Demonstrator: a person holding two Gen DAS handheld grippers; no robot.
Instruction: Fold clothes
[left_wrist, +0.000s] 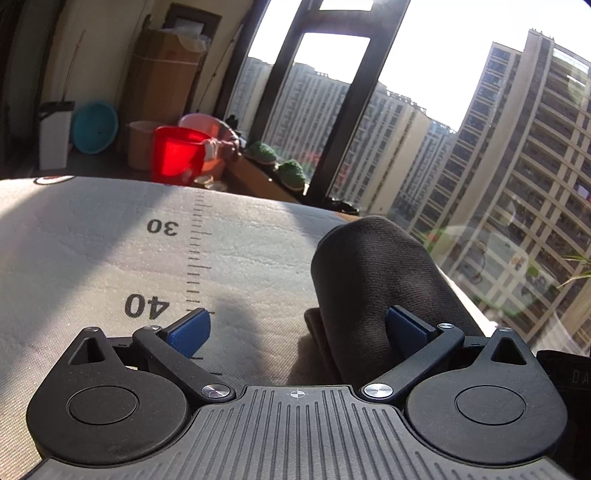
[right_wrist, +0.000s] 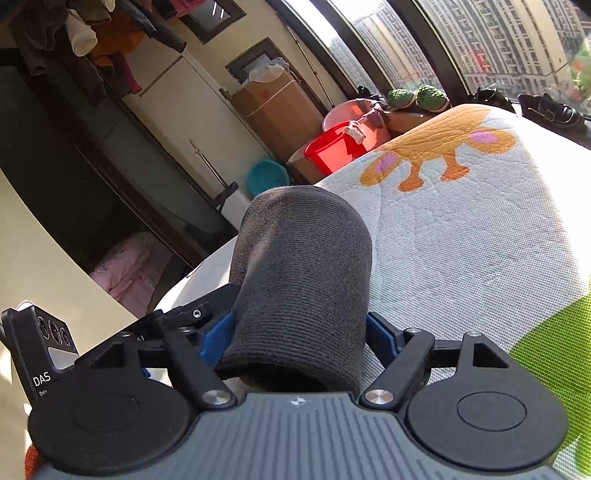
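I have the dark grey knit garment (right_wrist: 301, 280) rolled or folded into a thick bundle on the printed mat (right_wrist: 461, 236), and its long axis runs straight ahead of my right gripper (right_wrist: 299, 338), away from the camera toward the far edge of the mat. In the right wrist view the bundle's near end sits squarely between the two blue pads (right_wrist: 380, 338); the jaws stand about as wide as the bundle, close against its sides, though I can't say for sure they are pressing it rather than only bracketing it.

My left gripper (left_wrist: 299, 332) is wide apart. From there the same garment (left_wrist: 373, 280) lies off to the right of centre: its right blue pad (left_wrist: 404, 332) touches the cloth's side, while the left pad (left_wrist: 190, 330) hangs over bare mat (left_wrist: 92, 251) by the printed ruler marks (left_wrist: 195, 258).

So I judge the right hand better placed; the left would need to shift rightward to straddle the bundle
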